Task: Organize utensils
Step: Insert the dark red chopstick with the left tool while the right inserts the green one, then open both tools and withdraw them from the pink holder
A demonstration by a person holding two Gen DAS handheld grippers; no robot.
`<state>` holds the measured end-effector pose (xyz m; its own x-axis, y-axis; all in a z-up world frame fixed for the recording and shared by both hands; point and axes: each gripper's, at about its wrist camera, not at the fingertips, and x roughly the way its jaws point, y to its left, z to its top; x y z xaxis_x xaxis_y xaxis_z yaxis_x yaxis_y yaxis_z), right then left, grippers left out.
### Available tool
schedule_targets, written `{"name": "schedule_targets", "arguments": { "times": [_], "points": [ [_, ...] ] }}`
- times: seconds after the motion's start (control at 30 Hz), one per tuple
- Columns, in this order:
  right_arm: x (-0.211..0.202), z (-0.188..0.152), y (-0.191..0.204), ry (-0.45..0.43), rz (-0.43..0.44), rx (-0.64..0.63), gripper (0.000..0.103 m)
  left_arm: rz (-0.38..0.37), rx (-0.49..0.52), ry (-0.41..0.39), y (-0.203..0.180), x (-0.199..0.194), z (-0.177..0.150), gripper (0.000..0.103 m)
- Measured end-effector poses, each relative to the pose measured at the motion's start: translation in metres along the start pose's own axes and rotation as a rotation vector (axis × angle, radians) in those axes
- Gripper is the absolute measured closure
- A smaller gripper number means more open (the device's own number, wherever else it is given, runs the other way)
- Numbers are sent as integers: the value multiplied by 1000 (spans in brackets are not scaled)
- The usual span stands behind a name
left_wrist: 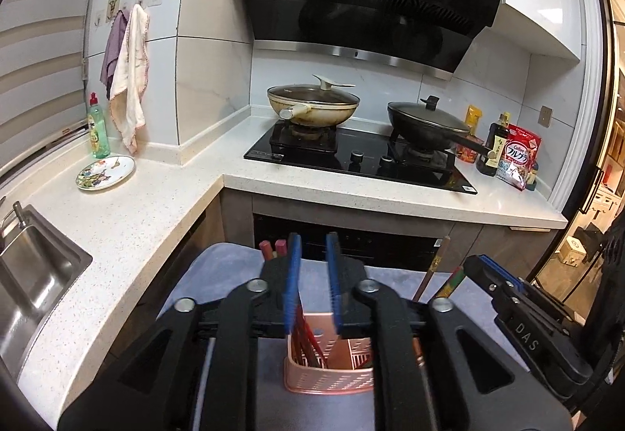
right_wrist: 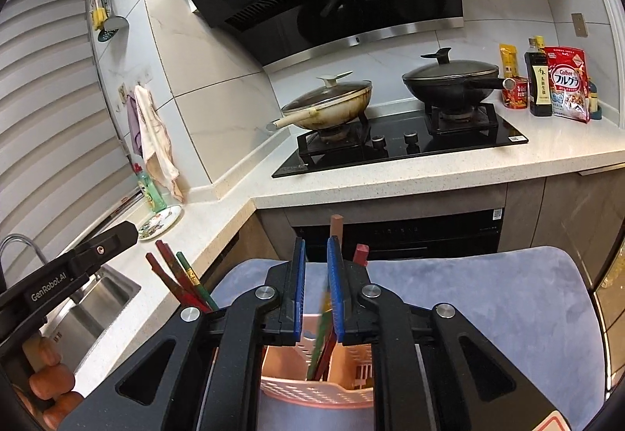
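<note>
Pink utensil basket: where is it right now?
The pink utensil basket sits low centre in both wrist views, on the blue-grey mat, under the left gripper, with chopsticks standing inside.

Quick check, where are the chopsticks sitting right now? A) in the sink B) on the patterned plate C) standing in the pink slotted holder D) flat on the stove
C: the chopsticks stand upright in the pink slotted holder below the right gripper; more show in that holder under the left gripper.

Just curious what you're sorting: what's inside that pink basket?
Chopsticks, red and green, stand upright in the pink basket, with a slotted divider inside. Its bottom and far side are hidden behind the right hand-held gripper.
</note>
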<state>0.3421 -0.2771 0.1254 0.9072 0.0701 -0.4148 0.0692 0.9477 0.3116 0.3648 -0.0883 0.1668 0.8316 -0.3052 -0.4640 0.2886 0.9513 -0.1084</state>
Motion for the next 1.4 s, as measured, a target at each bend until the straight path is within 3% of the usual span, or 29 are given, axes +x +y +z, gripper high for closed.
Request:
{"name": "schedule_targets", "arguments": {
  "times": [0.07, 0.17, 0.57, 1.07, 1.4],
  "points": [
    [-6, 0, -1, -1, 1, 6, 86, 13, -4, -4, 1, -5, -1, 63],
    [-21, 1, -1, -22, 1, 6, 70, 42, 8, -25, -1, -15, -3, 52],
    [-80, -19, 8, 0, 5, -34, 52, 139, 111, -66, -20, -71, -22, 23],
    [-139, -66, 18, 76, -75, -123, 42, 210, 133, -8, -14, -112, -68, 9],
    [-156, -101, 25, 104, -142, -170, 24, 249, 123, 91, -3, -118, -110, 7]
  ]
}}
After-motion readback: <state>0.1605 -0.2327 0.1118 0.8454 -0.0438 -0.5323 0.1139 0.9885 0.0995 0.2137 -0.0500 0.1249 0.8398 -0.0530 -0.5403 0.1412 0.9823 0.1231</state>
